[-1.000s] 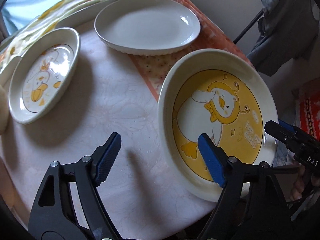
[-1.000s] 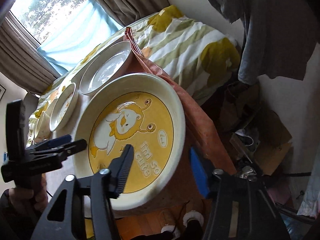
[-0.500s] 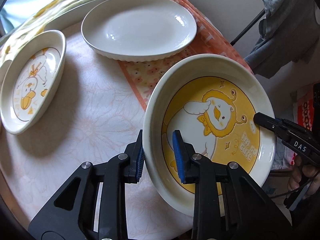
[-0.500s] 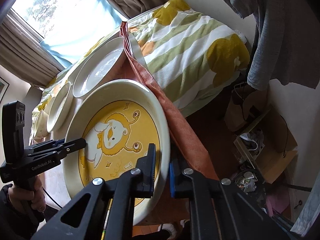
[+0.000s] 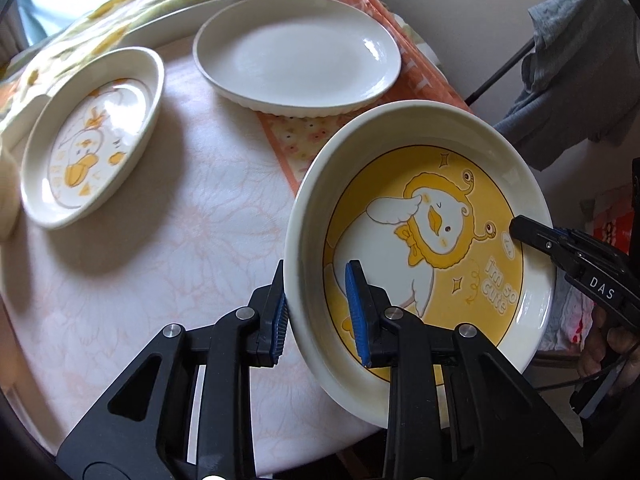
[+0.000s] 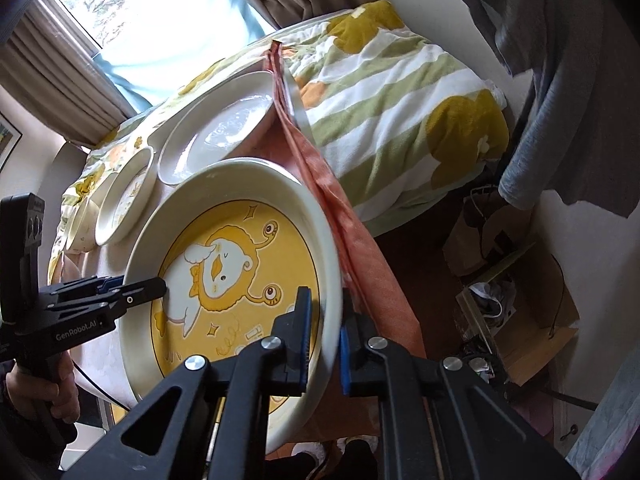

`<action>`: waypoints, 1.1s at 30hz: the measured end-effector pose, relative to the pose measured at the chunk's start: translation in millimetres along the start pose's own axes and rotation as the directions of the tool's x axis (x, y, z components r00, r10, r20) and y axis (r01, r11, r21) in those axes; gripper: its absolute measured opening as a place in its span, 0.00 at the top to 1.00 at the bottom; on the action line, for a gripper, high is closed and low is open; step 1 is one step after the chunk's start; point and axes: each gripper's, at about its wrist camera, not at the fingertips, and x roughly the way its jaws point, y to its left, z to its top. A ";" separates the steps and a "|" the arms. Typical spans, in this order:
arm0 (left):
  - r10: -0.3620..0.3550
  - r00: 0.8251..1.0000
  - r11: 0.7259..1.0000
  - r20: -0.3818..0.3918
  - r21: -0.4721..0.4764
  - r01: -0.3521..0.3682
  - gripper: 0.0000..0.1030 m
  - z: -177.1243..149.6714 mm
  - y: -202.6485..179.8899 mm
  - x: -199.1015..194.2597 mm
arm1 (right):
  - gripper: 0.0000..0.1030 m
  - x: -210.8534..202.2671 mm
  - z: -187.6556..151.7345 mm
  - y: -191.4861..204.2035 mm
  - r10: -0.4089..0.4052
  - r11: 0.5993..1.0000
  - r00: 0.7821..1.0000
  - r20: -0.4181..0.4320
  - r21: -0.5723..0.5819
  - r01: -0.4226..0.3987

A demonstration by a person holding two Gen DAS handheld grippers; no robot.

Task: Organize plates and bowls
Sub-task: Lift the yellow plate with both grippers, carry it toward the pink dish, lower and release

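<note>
Two grippers pinch the same dish from opposite sides. The left gripper [image 5: 320, 312] has its fingers [image 5: 356, 312] narrowed onto the near-left rim of the yellow duck plate [image 5: 440, 240], one blue pad outside the wall and one inside over the yellow print; both press the rim. The right gripper [image 6: 324, 340] has its fingers [image 6: 304, 336] drawn nearly together on the plate's opposite rim, one pad inside over the lettering, one outside the wall. Both sets of fingers have just been closing, with the plate's rim between them.

Both tools point steeply downward. In the left wrist view the right gripper reaches in from the right edge, a hand [image 5: 612, 352] wrapped round its handle low at the frame's edge. In the right wrist view the left gripper comes in from the left, a hand [image 6: 36, 392] beneath it.

The yellow duck plate sits at the near-right edge of the worktop [image 5: 180, 240], partly over an orange cloth [image 5: 288, 140]. Farther back on that cloth rests a plain white oval plate [image 5: 296, 52]. Well to the left lies a smaller duck dish [image 5: 92, 136]. A striped green-and-yellow blanket [image 6: 400, 92] spreads beyond the worktop.
</note>
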 end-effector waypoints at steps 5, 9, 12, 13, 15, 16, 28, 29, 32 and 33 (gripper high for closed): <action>0.029 0.998 0.996 0.052 -0.084 -0.025 0.77 -13.4 17.8 -33.1 | 0.89 -8.9 11.5 26.4 0.031 0.996 1.000 -0.001 -0.084 -0.031; 0.073 0.993 0.984 0.095 -0.167 -0.056 0.77 -29.2 42.5 -63.3 | 0.89 -12.0 20.3 59.6 0.074 0.982 0.997 -0.013 -0.171 -0.075; 0.113 0.986 0.971 0.121 -0.224 -0.084 0.77 -45.2 68.9 -86.5 | 0.89 -7.6 25.0 91.2 0.114 0.969 0.993 -0.038 -0.215 -0.120; 0.125 0.984 0.966 0.130 -0.242 -0.091 0.77 -51.0 78.8 -94.0 | 0.89 -6.0 26.2 101.8 0.126 0.965 0.991 -0.047 -0.226 -0.133; 0.148 0.979 0.954 0.138 -0.280 -0.105 0.77 -61.9 98.4 -106.5 | 0.89 -0.9 25.5 126.9 0.151 0.952 0.987 -0.061 -0.258 -0.162; 0.157 0.977 0.948 0.142 -0.299 -0.108 0.77 -66.8 109.8 -112.4 | 0.89 2.1 24.2 139.0 0.162 0.946 0.984 -0.069 -0.272 -0.175; 0.186 0.979 0.906 0.087 -0.401 -0.137 0.77 -132.7 225.7 -122.0 | 0.89 65.9 -17.1 258.8 0.185 0.916 0.963 -0.197 -0.320 -0.241; 0.184 0.980 0.906 0.076 -0.399 -0.139 0.77 -135.9 231.8 -117.1 | 0.89 73.5 -20.0 264.5 0.179 0.919 0.962 -0.206 -0.314 -0.238; 0.166 0.984 0.908 0.059 -0.400 -0.129 0.77 -144.6 248.3 -104.5 | 0.89 91.1 -29.8 277.2 0.160 0.924 0.962 -0.219 -0.309 -0.224; 0.163 0.985 0.909 0.055 -0.397 -0.128 0.77 -146.7 252.2 -101.3 | 0.89 95.3 -32.3 279.9 0.157 0.925 0.963 -0.220 -0.308 -0.221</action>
